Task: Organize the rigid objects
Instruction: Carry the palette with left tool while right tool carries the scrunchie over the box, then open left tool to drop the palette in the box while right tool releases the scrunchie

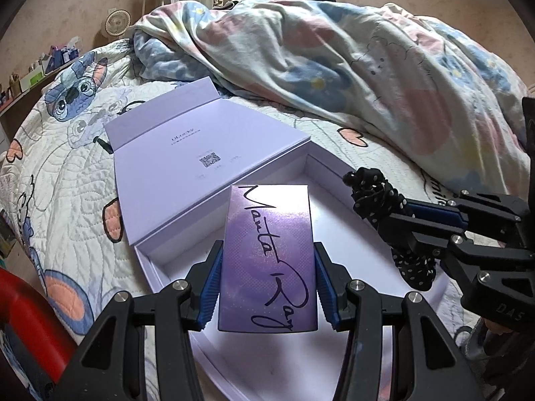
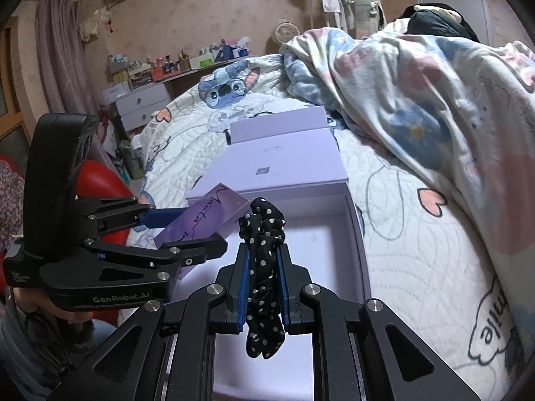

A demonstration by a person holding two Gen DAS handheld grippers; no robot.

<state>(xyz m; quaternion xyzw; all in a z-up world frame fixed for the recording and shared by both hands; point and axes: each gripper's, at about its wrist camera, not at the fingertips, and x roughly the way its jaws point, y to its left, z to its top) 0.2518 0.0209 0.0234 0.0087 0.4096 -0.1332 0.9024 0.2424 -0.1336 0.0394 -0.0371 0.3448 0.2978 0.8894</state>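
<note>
- On the quilted bedspread (image 1: 60, 180) sits a pale lilac box (image 1: 157, 260), its hinged lid (image 1: 187, 153) thrown back flat on the far side and its white inside showing.
- Over the near part of that open box, the left gripper (image 1: 267, 287) is clamped on a purple carton (image 1: 267, 254) with black handwritten lettering; one blue pad presses on each long side.
- At the right of the left wrist view, the right gripper (image 1: 388, 210) is pinched tight on a black scrunchie (image 1: 371, 190) with white dots.
- From the right wrist view, the scrunchie (image 2: 262, 267) stands between the blue pads, bunched above them and drooping below, over the box's hollow (image 2: 321, 244).
- Beyond the box, far and right, a crumpled flowered duvet (image 1: 334, 67) is heaped on the bed.
- Along the far left wall runs a shelf (image 2: 160, 67) crowded with small items.
</note>
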